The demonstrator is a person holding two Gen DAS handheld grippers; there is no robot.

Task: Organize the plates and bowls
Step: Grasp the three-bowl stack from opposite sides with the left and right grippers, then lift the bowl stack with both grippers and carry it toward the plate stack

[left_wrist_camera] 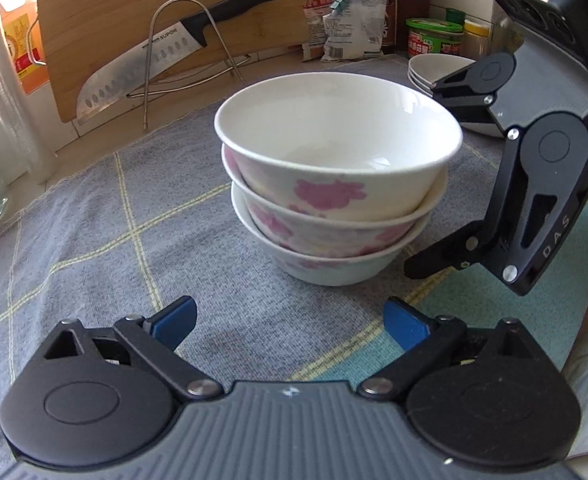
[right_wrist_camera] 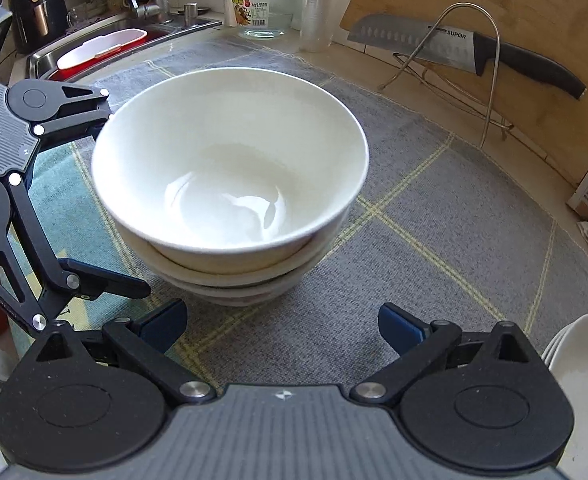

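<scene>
Three white bowls with pink flowers stand nested in a stack on the grey checked cloth. My left gripper is open a short way in front of the stack, nothing between its blue pads. My right gripper, turned on its side, is open just right of the stack, one finger by the top rim and one near the base. The right wrist view looks down into the top bowl, with my right gripper open and empty before it and the left gripper open at the stack's left. A stack of white plates sits behind the right gripper.
A bamboo cutting board and a knife lean on a wire rack at the back. Food packets and jars line the wall. A glass jar, stacked plastic cups and a sink with a red basin lie beyond the cloth.
</scene>
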